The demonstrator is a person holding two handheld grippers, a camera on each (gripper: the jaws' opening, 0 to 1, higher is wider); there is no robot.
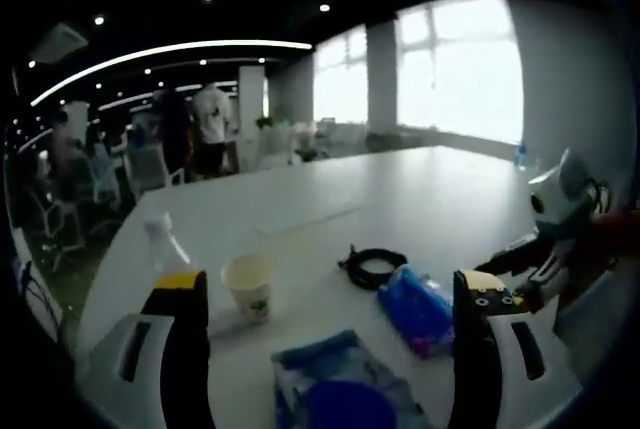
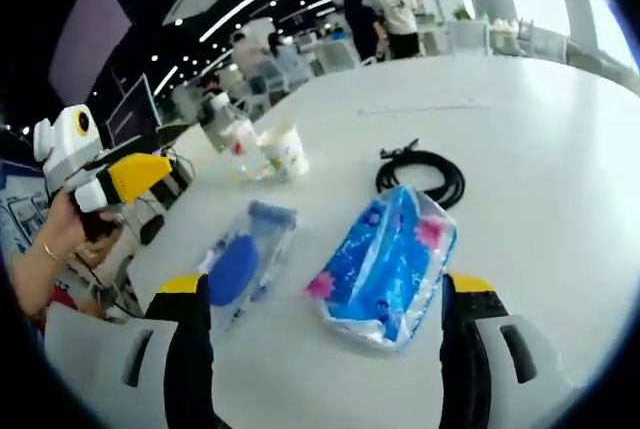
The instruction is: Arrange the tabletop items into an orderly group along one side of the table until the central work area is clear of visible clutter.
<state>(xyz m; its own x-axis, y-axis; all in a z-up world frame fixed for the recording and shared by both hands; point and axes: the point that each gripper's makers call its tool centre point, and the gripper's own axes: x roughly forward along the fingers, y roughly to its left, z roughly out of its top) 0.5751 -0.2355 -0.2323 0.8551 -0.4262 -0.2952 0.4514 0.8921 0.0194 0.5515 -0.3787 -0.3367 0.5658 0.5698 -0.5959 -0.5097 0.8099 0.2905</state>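
On white table (image 2: 560, 129), tissue pack (image 2: 385, 259), black cable (image 2: 425, 171), paper cup (image 1: 248, 285), both grippers' fingers spread, grasping nothing

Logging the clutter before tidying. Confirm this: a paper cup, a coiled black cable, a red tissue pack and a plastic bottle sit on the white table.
Wrong on one point: the tissue pack is blue, not red, as the right gripper view shows. The paper cup, coiled black cable, plastic bottle and white table are right.

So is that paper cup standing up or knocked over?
Standing upright. The paper cup sits on its base on the white table, open rim facing up.
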